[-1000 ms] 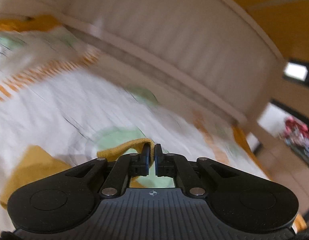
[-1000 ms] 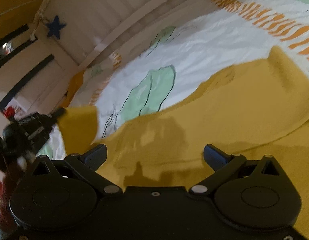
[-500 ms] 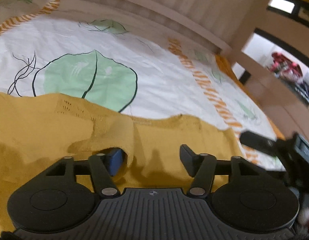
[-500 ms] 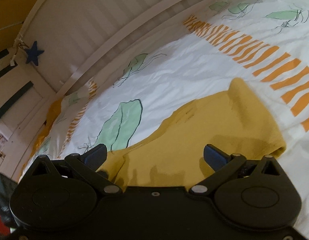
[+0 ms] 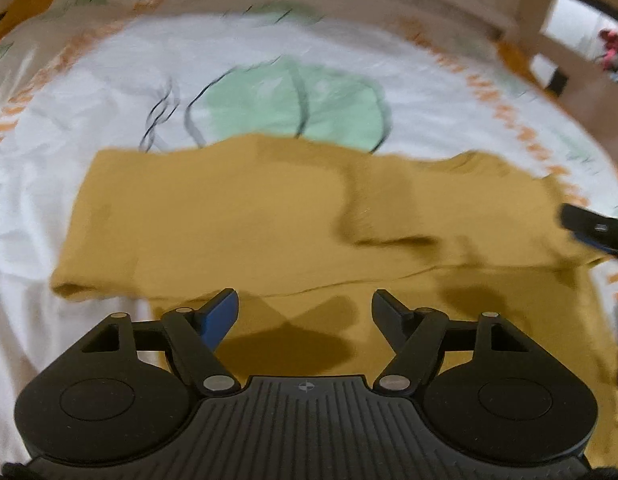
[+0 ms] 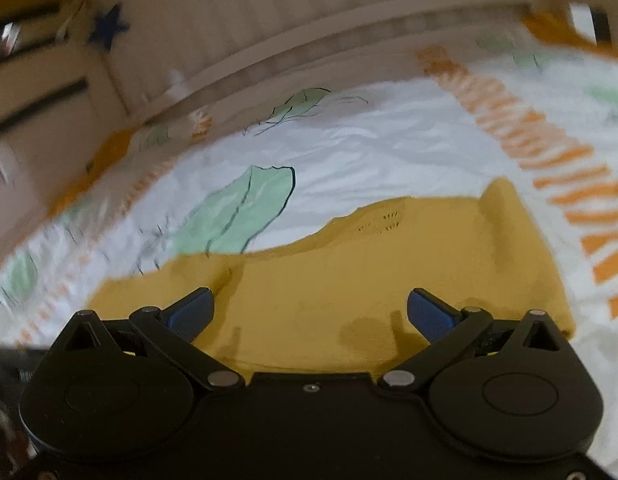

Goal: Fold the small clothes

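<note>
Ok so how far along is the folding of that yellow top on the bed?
Partly done. The yellow top lies on the leaf-print sheet with one layer already laid over, its fold edge crossing the cloth. Nothing is in hand: the left gripper has just been opening, nothing between its jaws, and the right gripper is open above the fabric. Left: probably more folds, since the top is spread wide.

Dim, warm indoor light in both views, with soft dark shadows of the gripper fingers cast on the mustard garment [image 5: 269, 216] just ahead of them. Heavy motion blur across the left wrist view, smearing the leaf print of the bedsheet [image 5: 109, 92]; sharper mid-frame in the right wrist view, streaked toward its left and right edges. Strong fisheye bending at the borders, curving the slatted headboard [image 6: 309, 24] into an arc.
</note>
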Motion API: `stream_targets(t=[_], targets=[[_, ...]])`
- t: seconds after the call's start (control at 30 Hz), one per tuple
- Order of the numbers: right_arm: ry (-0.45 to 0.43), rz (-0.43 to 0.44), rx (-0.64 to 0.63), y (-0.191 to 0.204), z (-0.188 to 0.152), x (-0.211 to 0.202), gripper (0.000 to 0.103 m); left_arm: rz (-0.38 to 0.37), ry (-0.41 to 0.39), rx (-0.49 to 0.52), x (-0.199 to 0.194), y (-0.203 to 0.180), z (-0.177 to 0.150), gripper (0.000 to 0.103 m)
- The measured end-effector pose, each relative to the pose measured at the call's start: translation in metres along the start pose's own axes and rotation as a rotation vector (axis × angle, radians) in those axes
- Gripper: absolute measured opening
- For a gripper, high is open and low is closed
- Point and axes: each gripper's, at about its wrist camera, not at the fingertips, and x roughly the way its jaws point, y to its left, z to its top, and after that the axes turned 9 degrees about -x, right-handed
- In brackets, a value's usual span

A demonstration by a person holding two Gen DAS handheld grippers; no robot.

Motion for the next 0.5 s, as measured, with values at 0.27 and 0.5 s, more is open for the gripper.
stream_targets(t=[0.27,0.5], targets=[[0.045,-0.093,-0.231,0.050,-0.002,0.002,0.102,-0.083,-0.009,-0.101,-0.019,0.024,0.030,0.072],[0.063,-0.061,-0.362,0.104,0.000,0.033,0.102,-0.002,-0.132,-0.166,-0.047,0.053,0.048,0.073]])
